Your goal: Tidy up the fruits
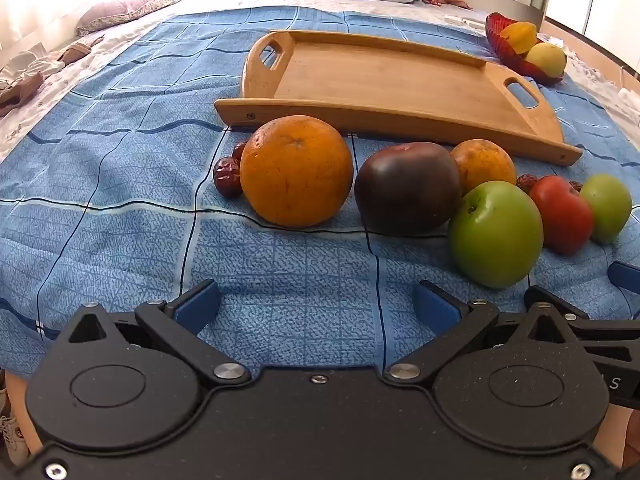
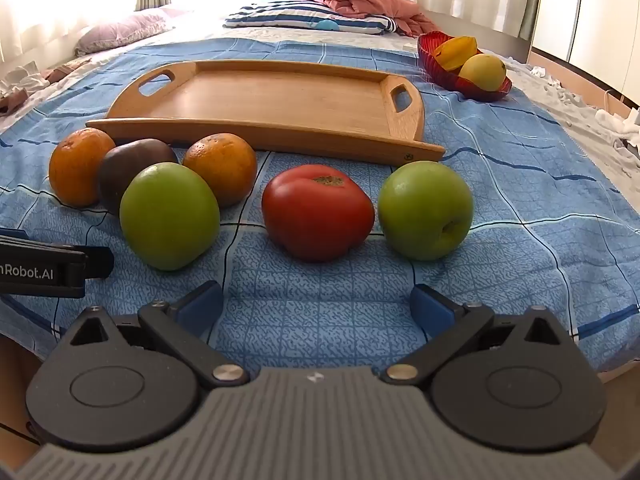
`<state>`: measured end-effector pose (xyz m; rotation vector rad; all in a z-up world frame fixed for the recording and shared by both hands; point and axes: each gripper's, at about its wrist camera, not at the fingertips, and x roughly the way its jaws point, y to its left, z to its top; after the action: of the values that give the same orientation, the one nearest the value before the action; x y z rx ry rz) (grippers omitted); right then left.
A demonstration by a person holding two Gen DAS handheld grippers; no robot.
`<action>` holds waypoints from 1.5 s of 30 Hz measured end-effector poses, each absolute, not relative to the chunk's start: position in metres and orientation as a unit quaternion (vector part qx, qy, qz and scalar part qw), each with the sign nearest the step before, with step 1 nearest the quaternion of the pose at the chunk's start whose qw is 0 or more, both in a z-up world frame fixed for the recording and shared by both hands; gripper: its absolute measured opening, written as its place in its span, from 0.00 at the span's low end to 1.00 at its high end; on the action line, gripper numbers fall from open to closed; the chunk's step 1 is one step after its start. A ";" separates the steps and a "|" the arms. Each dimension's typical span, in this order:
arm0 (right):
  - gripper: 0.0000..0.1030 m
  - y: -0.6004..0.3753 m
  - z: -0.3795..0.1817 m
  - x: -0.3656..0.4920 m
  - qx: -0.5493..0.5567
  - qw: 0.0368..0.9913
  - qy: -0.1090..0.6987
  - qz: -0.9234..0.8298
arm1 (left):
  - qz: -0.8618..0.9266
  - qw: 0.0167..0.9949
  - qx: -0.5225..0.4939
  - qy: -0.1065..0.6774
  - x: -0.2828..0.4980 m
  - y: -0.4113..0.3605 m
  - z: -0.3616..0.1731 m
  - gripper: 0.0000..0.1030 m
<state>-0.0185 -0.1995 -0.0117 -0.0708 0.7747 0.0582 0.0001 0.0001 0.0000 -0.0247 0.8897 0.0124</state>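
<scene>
Just ahead of the right claw [image 2: 316, 306], whose jaws stand wide with nothing between them, a red tomato [image 2: 318, 212] lies on the blue checked bedspread [image 2: 520, 240], with 1 green apple [image 2: 426, 210] beside it on the right and another green apple [image 2: 170, 216] to its left. Ahead of the left claw [image 1: 316, 304], equally wide and empty, sit a large orange [image 1: 296, 170] and a dark plum-coloured fruit [image 1: 408, 188], with a second orange [image 1: 486, 164] behind them and small red dates [image 1: 226, 176] tucked at the far left. Beyond the whole row lies the empty wooden tray [image 2: 276, 104], the likely place for them. To begin well, each claw should probably take the fruit straight before it, closing across the widest part and gently, as the tomato looks soft and round fruit would roll on the bedding. A red bowl [image 2: 436, 64] farther right already holds 2 yellow fruits.
</scene>
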 end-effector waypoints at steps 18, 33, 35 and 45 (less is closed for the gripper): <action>1.00 -0.199 -0.012 -0.020 -0.036 0.926 0.375 0.028 | 0.007 0.904 -0.010 0.426 -0.003 -0.003 0.001 1.00; 1.00 -0.199 -0.012 -0.020 -0.037 0.926 0.374 0.028 | 0.007 0.904 -0.009 0.427 -0.002 -0.003 0.001 1.00; 1.00 -0.199 -0.012 -0.021 -0.037 0.926 0.374 0.028 | 0.007 0.904 -0.009 0.427 -0.002 -0.003 0.001 1.00; 1.00 -0.199 -0.012 -0.021 -0.037 0.927 0.373 0.028 | 0.007 0.904 -0.009 0.427 -0.002 -0.003 0.001 1.00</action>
<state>-0.0211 -0.1992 -0.0122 -0.0756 0.7658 0.0567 -0.0020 -0.0026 0.0008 -0.0187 0.8819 0.0145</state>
